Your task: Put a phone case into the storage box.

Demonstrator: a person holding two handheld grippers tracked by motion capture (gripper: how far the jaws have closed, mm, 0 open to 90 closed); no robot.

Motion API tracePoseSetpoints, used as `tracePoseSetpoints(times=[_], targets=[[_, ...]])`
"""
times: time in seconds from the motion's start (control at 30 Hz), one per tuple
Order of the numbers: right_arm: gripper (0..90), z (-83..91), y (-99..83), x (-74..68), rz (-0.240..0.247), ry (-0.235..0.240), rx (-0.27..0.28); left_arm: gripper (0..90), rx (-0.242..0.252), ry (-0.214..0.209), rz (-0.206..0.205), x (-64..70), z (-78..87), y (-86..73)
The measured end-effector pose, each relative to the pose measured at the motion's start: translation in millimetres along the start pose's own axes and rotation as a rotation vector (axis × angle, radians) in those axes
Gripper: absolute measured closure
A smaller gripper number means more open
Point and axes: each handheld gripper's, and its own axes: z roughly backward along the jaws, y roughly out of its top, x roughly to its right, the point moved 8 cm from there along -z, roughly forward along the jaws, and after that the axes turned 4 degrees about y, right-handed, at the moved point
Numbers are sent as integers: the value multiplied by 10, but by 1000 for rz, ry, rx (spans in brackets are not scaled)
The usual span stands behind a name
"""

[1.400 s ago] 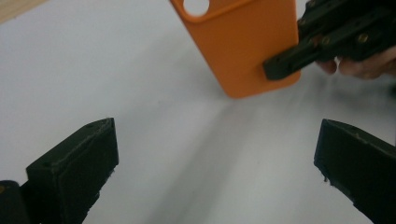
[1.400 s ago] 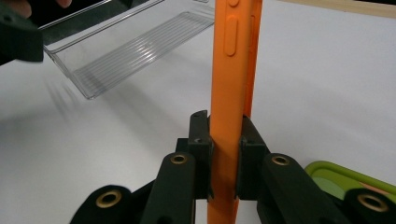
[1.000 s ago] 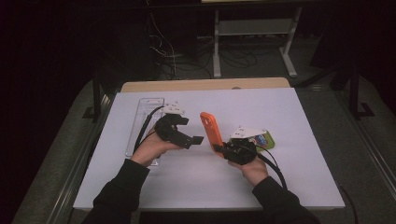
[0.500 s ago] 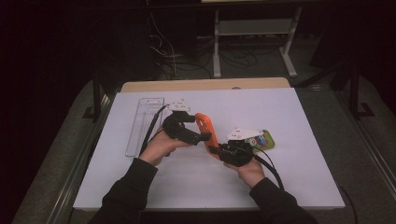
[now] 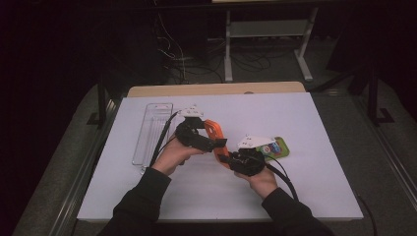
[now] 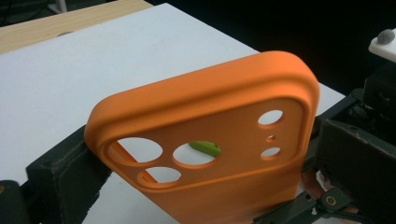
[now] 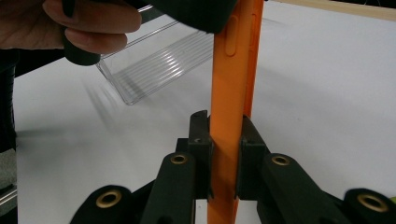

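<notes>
An orange phone case (image 5: 212, 129) stands on edge above the white table (image 5: 314, 191), its camera holes facing the left gripper view (image 6: 210, 116). My right gripper (image 5: 226, 158) is shut on its lower end, and both pads press its sides (image 7: 225, 135). My left gripper (image 5: 219, 142) has its jaws spread wide on either side of the case's upper end (image 6: 201, 163). The left jaw touches one edge. A thin gap shows at the right jaw.
A clear plastic tray (image 5: 152, 132) lies at the left of the table, also behind the case (image 7: 159, 65). A green-rimmed colourful flat item (image 5: 275, 147) lies just right of my right gripper. The table's wooden far edge (image 5: 211, 90) lies beyond.
My left gripper has moved right from near the tray to the case and now straddles its upper end. My right gripper has kept hold of the case and tilted it slightly.
</notes>
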Motion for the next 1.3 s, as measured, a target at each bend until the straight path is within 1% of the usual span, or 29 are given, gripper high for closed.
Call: tracePoseSetpoints(times=[0.17, 0.27, 0.43, 0.6, 0.77, 1.0, 1.03, 1.1, 1.13, 1.17, 1.2, 1.23, 1.3], targets=[[784, -21, -10, -3, 8, -5, -4, 0, 15, -3, 16, 10, -17, 12], [784, -23, -16, 3, 13, -11, -11, 0, 15, -3, 16, 5, -17, 15], [784, -34, -29, 1, 15, -20, -21, 56, 19, 6, 24, -7, -8, 24], [783, -53, -48, 2, 35, -33, -35, 102, 23, 8, 30, -13, -6, 26], [783, -56, -54, -5, 43, -37, -46, 130, 25, 1, 25, -6, 12, 33], [776, -53, -66, -9, 52, -47, -71, 148, 11, -9, 11, 0, 14, 28], [765, -47, -66, -1, 61, -51, -73, 148, 9, -12, 5, 4, 12, 31], [736, -40, -68, 7, 62, -46, -75, 148, 3, -13, -3, 13, 8, 36], [695, -34, -68, 5, 59, -40, -76, 149, -9, -5, -21, 10, 8, 34], [677, -21, -65, 17, 63, -42, -76, 150, -11, -4, -21, 19, 5, 39], [662, -9, -67, 19, 61, -34, -81, 150, -16, -6, -27, 22, 6, 41], [631, 5, -69, 18, 58, -30, -81, 150, -18, -3, -29, 23, 7, 45], [550, 37, -79, 46, 63, -38, -91, 150, -23, 1, -37, 18, 13, 56]])
